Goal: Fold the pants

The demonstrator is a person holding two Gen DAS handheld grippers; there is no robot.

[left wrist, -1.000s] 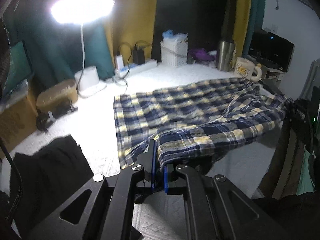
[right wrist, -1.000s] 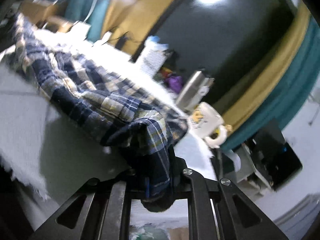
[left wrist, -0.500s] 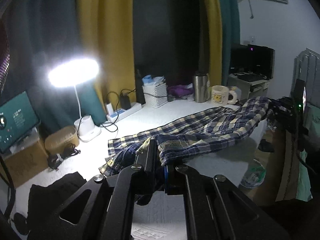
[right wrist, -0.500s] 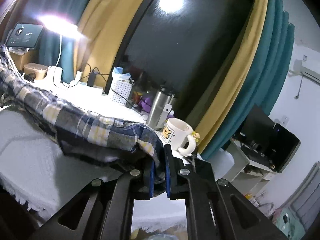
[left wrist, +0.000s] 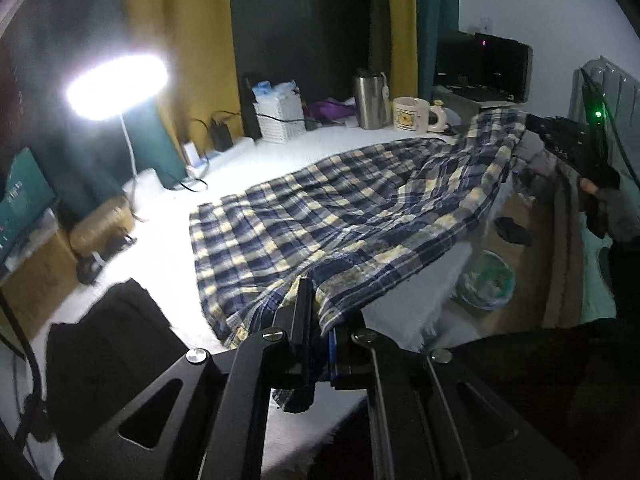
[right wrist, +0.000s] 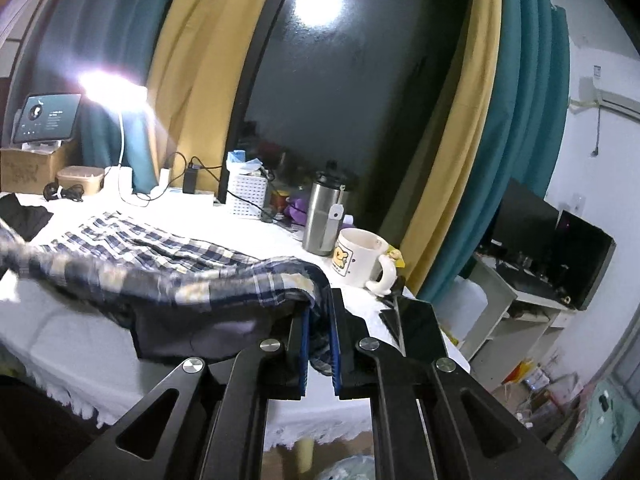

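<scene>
Left wrist view: left gripper (left wrist: 318, 312) and right gripper (right wrist: 318, 320) each clamp the plaid pants' (left wrist: 320, 216) near edge.

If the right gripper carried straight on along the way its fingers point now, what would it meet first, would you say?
Probably the white mug, standing just beyond the right gripper, which is shut on the plaid pants; the steel tumbler is behind it. Depth is hard to judge.
</scene>
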